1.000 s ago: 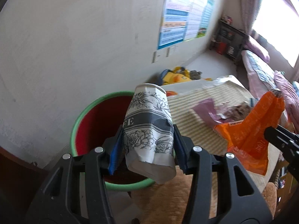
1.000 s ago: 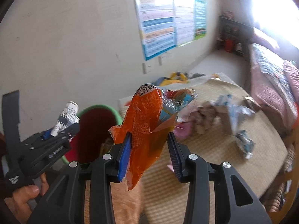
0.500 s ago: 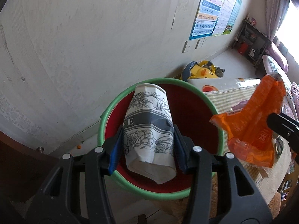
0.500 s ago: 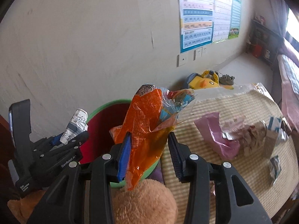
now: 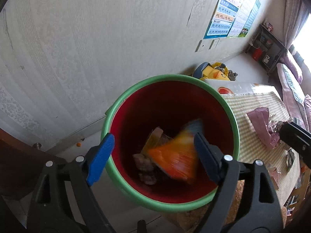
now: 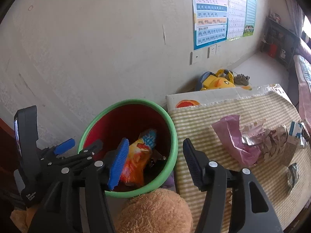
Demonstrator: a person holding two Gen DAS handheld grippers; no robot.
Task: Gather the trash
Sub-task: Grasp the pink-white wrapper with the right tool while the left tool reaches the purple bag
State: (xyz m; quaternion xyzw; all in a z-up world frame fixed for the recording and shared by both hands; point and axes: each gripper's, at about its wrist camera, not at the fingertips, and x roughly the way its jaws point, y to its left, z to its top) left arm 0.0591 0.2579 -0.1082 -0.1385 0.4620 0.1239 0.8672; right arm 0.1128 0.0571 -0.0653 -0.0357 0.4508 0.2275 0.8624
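A bucket [image 5: 171, 77] with a green rim and red inside stands on the floor by the wall. My left gripper [image 5: 153, 155] hangs over it, jaws opening, nothing between them. An orange snack wrapper [image 5: 175, 159], blurred, drops inside onto other scraps. The printed paper cup is out of sight. In the right wrist view the bucket [image 6: 126, 102] holds the orange wrapper [image 6: 136, 163]. My right gripper [image 6: 156, 141] is above the near rim, jaws opening and empty. The left gripper [image 6: 79, 146] shows at the left.
A striped mat covers the low table [image 6: 213, 116] right of the bucket, with a pink bag [image 6: 237, 141], crumpled wrappers [image 6: 272, 136] and a foil scrap [image 6: 292, 172]. A brown plush toy [image 6: 155, 211] lies below the bucket. A yellow duck toy [image 6: 215, 81] sits by the wall.
Both grippers went from shut to open. The paper cup left the left gripper and the orange wrapper left the right one and fell into the bucket.
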